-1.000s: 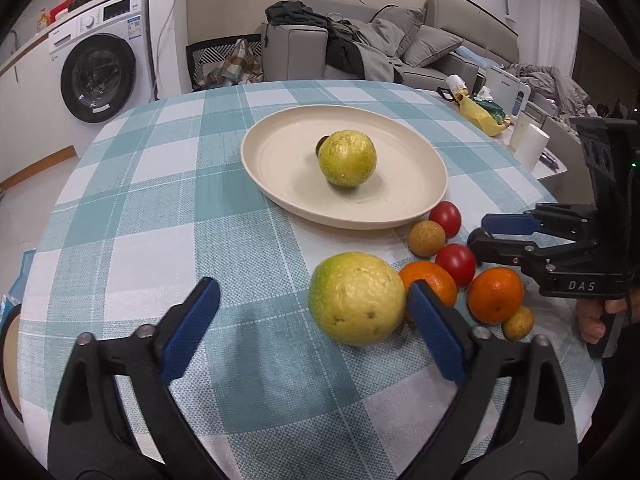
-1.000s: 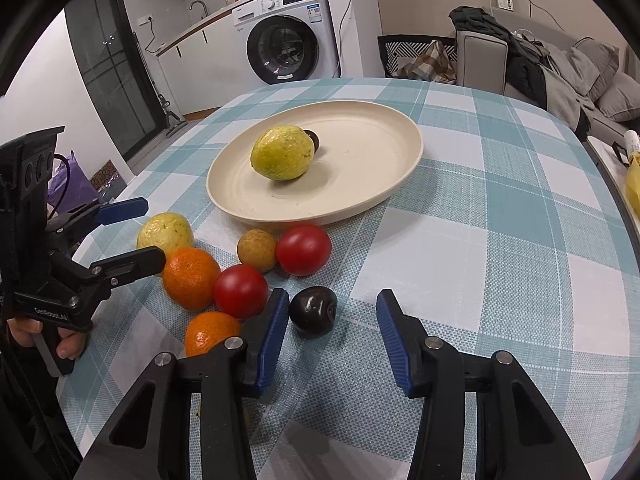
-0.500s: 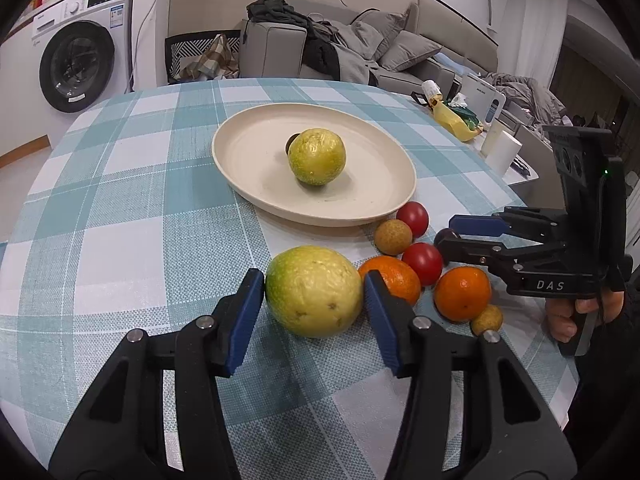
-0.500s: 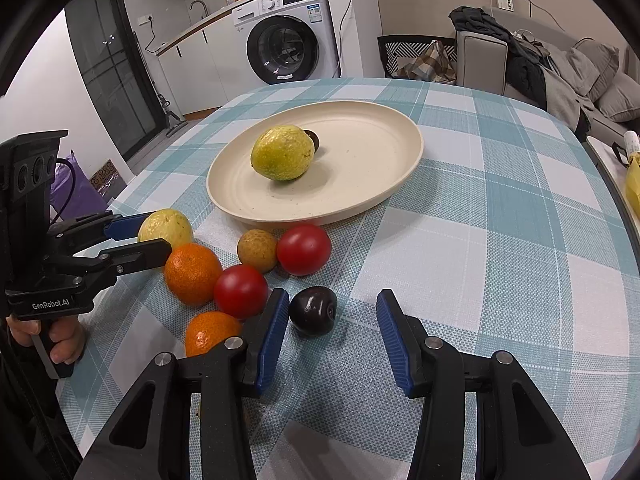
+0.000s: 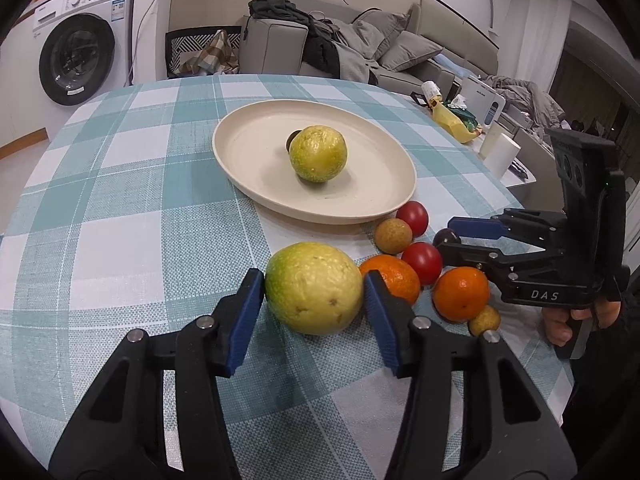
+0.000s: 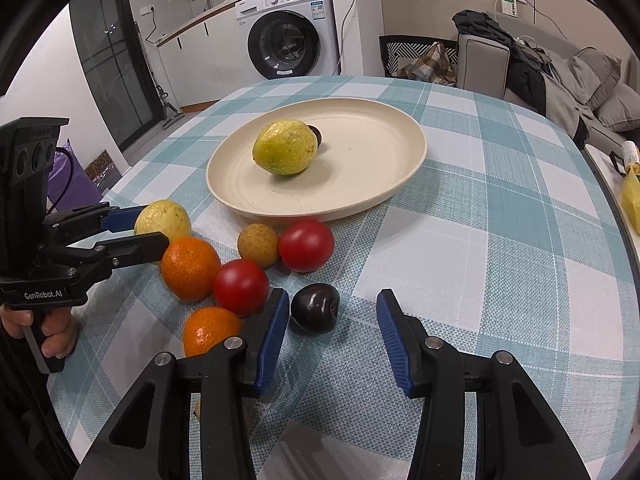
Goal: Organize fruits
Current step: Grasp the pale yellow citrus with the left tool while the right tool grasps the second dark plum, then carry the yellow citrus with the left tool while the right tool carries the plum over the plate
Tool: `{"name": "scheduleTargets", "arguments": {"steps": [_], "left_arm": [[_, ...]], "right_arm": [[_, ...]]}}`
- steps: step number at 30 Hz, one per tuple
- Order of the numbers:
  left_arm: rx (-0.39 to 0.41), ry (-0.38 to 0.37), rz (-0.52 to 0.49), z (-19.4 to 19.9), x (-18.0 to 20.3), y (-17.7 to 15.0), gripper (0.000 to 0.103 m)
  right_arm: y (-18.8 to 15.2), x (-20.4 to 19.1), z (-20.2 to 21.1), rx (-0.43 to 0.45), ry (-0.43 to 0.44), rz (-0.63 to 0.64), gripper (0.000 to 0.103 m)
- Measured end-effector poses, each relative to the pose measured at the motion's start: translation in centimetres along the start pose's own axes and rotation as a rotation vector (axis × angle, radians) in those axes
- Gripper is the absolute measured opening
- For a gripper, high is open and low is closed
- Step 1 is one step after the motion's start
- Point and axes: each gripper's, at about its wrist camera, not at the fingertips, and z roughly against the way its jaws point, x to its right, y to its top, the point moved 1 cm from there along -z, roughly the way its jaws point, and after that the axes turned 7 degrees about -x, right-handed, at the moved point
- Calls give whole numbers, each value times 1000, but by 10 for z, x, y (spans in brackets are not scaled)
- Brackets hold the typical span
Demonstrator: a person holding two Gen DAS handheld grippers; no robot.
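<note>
A cream plate [image 5: 372, 204] holds a yellow-green guava [image 5: 318, 153] with a small dark fruit [image 5: 294, 137] behind it. A second guava [image 5: 314, 287] rests on the checked cloth. My left gripper [image 5: 312, 284] is shut on it, a blue pad pressing each side. In the right wrist view the same gripper [image 6: 150, 226] flanks that guava [image 6: 162, 219]. My right gripper [image 6: 332, 304] stands open around a dark plum [image 6: 315, 308], which sits against the left pad [image 6: 274, 330] and apart from the right one.
Two oranges [image 6: 190, 268] [image 6: 210, 330], two red tomatoes [image 6: 306, 245] [image 6: 240, 287] and a brown round fruit [image 6: 258, 245] cluster between the grippers. A small yellow-brown fruit [image 5: 484, 320] lies by the near orange. A hand [image 5: 568, 322] holds the right gripper's handle. The table edge is on the right.
My left gripper's jaws have closed in from wide apart onto the near guava. The right gripper and the plum have kept still.
</note>
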Motion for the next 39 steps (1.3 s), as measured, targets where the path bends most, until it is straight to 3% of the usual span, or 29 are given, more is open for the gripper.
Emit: {"name": "scheduleTargets", "arguments": {"steps": [21, 31, 39], "left_arm": [[23, 27, 27, 4, -7, 2, 49], [28, 31, 23, 3, -9, 1, 49], [40, 43, 16, 5, -7, 1, 49]], "right_arm": [[-1, -1, 0, -1, 3, 4, 48], [-2, -7, 1, -7, 26, 36, 28], [-2, -8, 1, -5, 26, 38, 25]]}}
